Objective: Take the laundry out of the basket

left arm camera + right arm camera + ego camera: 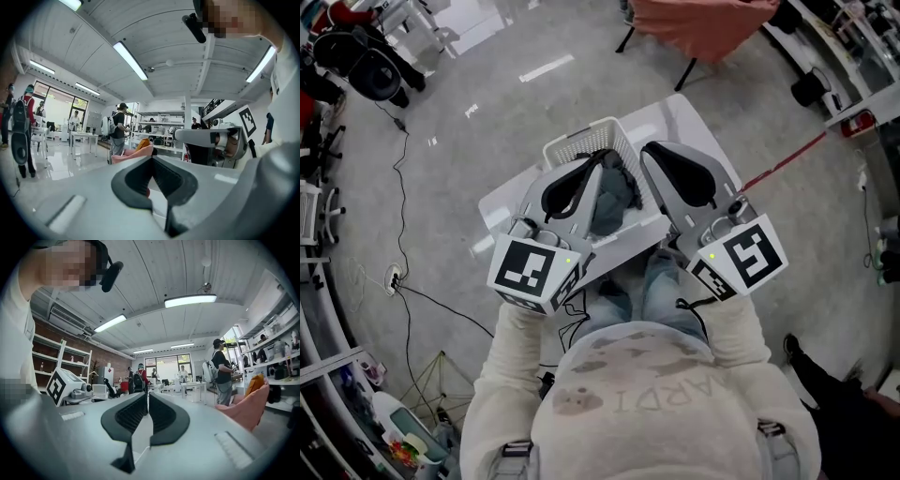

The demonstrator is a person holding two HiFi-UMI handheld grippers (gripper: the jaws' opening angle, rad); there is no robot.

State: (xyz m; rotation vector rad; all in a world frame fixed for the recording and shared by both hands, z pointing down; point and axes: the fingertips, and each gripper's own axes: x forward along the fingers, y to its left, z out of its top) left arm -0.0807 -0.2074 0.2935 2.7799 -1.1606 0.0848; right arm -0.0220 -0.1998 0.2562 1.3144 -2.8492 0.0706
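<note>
A white slatted laundry basket (579,145) stands on a small white table (698,127) in the head view. Dark grey laundry (621,195) lies inside it. Both grippers are held up in front of my chest, above the basket and partly hiding it. My left gripper (601,157) is shut with nothing in it, its tips meeting (151,158). My right gripper (648,149) is also shut and empty, with its pads (161,414) closed together. Both gripper views look level across the room, not down at the basket.
A pink-covered piece of furniture (703,23) stands beyond the table and also shows as a pink shape (248,408). Black cables (403,187) trail over the grey floor at left. A red strap (787,164) runs off the table's right. Several people stand far off.
</note>
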